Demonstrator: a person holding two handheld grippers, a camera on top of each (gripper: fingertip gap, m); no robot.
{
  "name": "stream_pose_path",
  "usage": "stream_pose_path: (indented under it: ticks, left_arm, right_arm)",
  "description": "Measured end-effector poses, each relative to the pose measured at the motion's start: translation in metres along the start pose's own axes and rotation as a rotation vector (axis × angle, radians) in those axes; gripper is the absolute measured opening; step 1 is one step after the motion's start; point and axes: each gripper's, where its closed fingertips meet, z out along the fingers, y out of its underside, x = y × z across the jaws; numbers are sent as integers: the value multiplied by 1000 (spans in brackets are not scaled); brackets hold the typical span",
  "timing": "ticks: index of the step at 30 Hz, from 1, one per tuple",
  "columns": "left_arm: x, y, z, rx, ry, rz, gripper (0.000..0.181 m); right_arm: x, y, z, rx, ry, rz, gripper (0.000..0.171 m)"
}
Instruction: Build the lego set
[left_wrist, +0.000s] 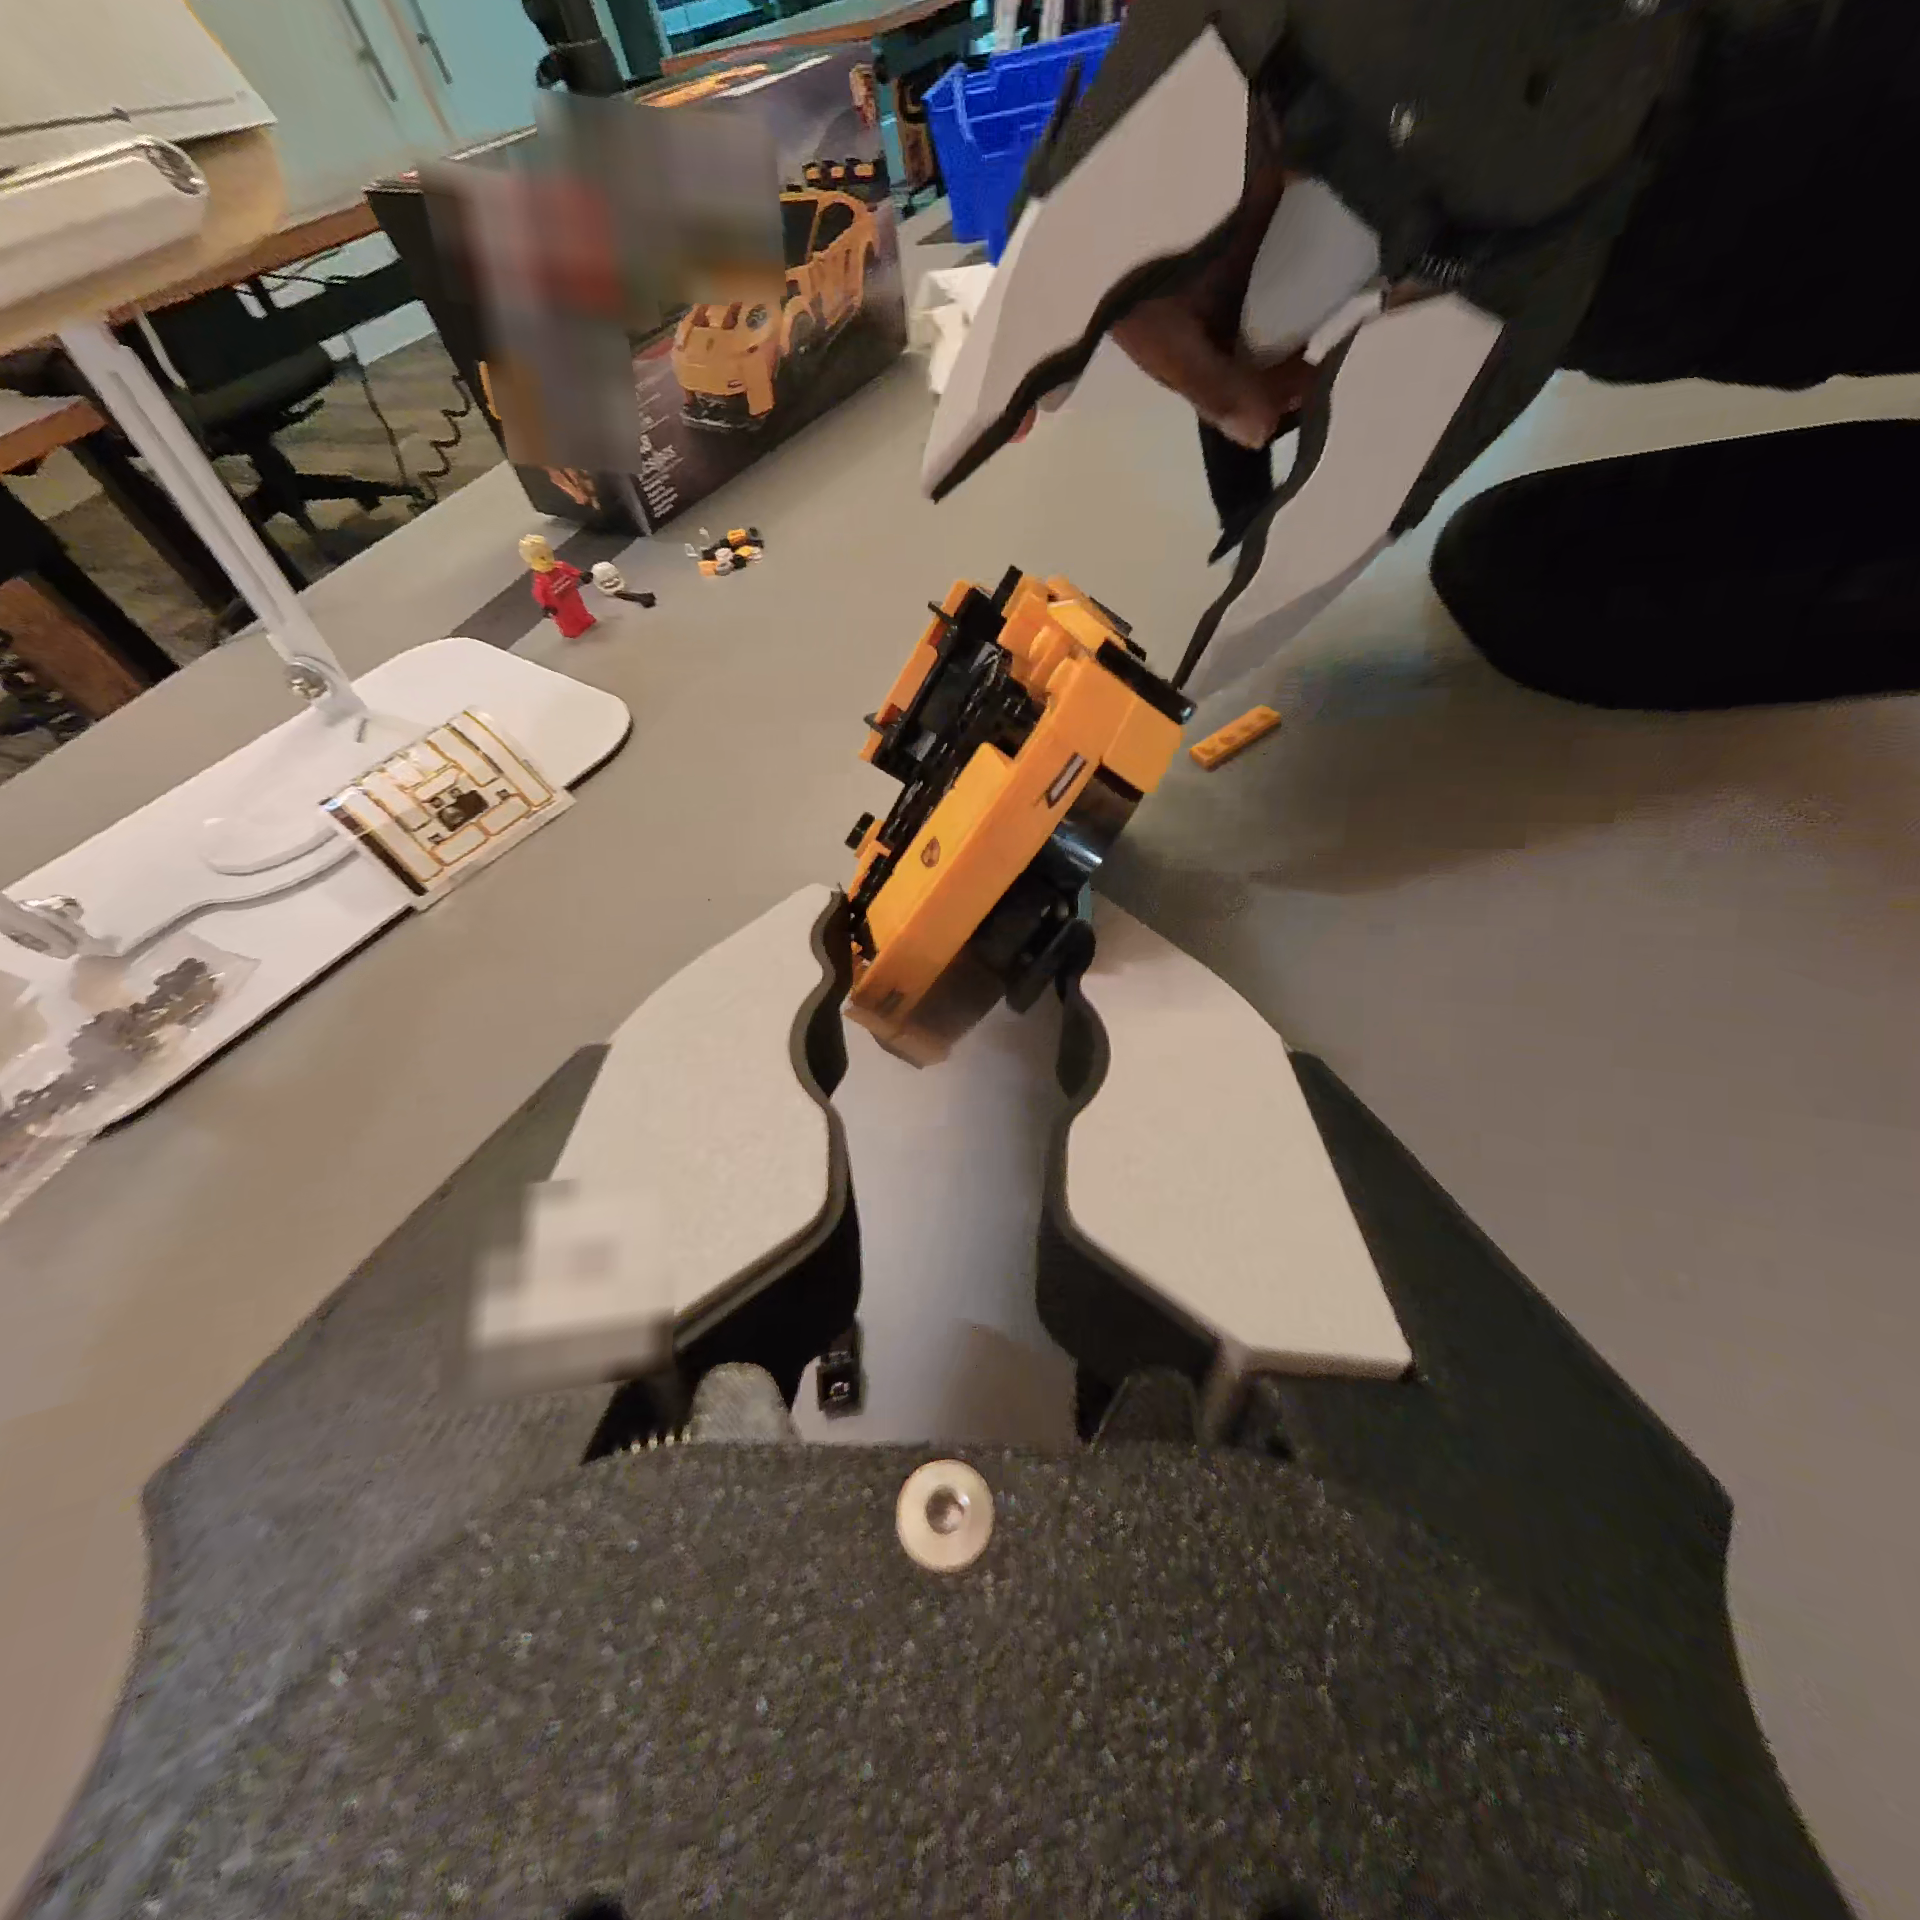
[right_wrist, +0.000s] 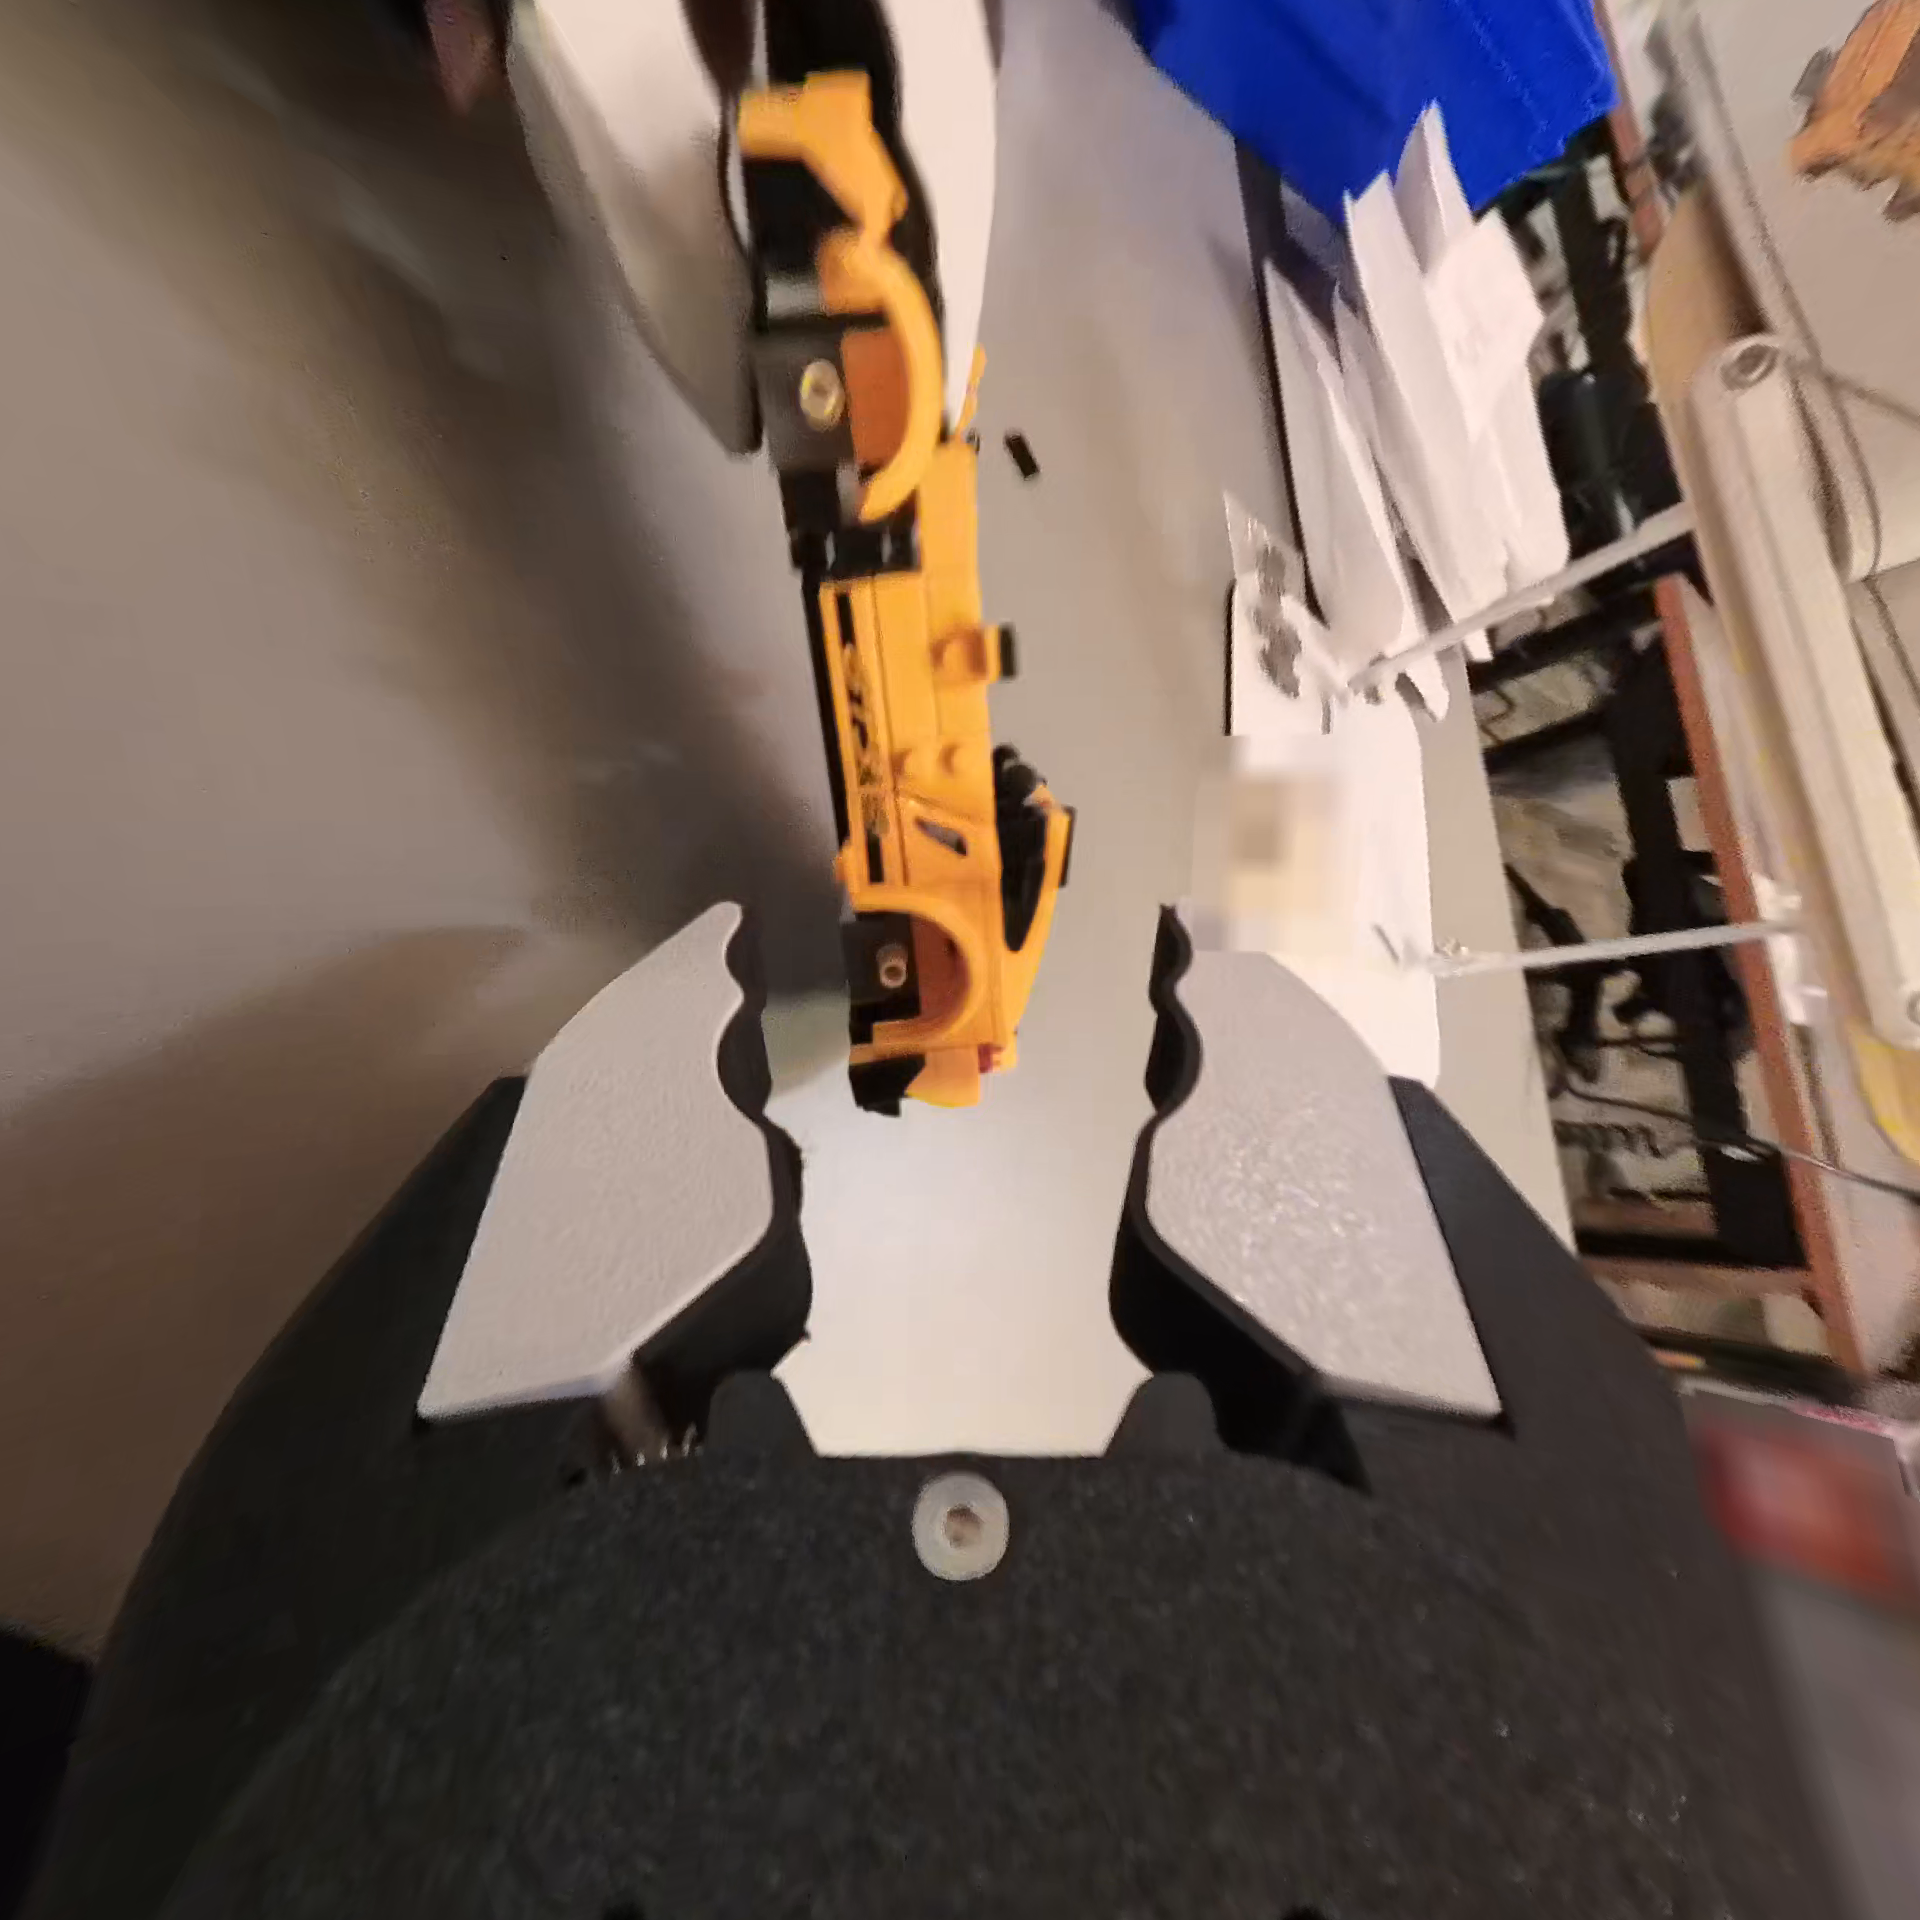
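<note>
Blur hides most of what we see in the right wrist view | orange lego car (left_wrist: 997, 800) tilted above grey table (left_wrist: 1558, 1039), pinched at one end by our left gripper (left_wrist: 951, 956) | right gripper (right_wrist: 951, 945) spread, car end between fingers, contact unclear | loose orange plate (left_wrist: 1234, 736) beside car | clear bag (left_wrist: 114, 1029) holds dark pieces.

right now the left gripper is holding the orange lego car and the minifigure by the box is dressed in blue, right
Not quite: the minifigure by the box wears red, as the left wrist view shows. The left gripper does hold the orange lego car.
</note>
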Motion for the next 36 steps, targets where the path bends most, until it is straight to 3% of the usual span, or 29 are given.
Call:
stream_pose_path:
  ticks: [2,5,9,13,17,24,32,36]
  left_arm:
    - [7,0,2,6,47,-10,37]
    - [15,2,5,-1,91,-1,38]
    - [15,9,8,-38,86,-4,42]
    - [24,13,8,-79,136,-81,70]
    - [22,24,10,-156,106,-199,79]
    - [18,13,13,-104,165,-591,85]
    - [9,18,15,-77,151,-632,77]
    - [1,19,9,-47,144,-663,84]
  right_arm:
    - [-7,10,8,-46,71,-69,70]
    - [-10,14,15,-83,192,-180,54]
    - [-10,18,12,-172,300,-216,53]
    - [-7,29,6,-297,407,-298,51]
    - [-4,37,3,-335,465,-317,51]
    - [-5,30,2,-248,508,-323,49]
    - [-11,25,2,-138,440,-173,44]
    - [-13,20,-2,-57,402,-103,44]
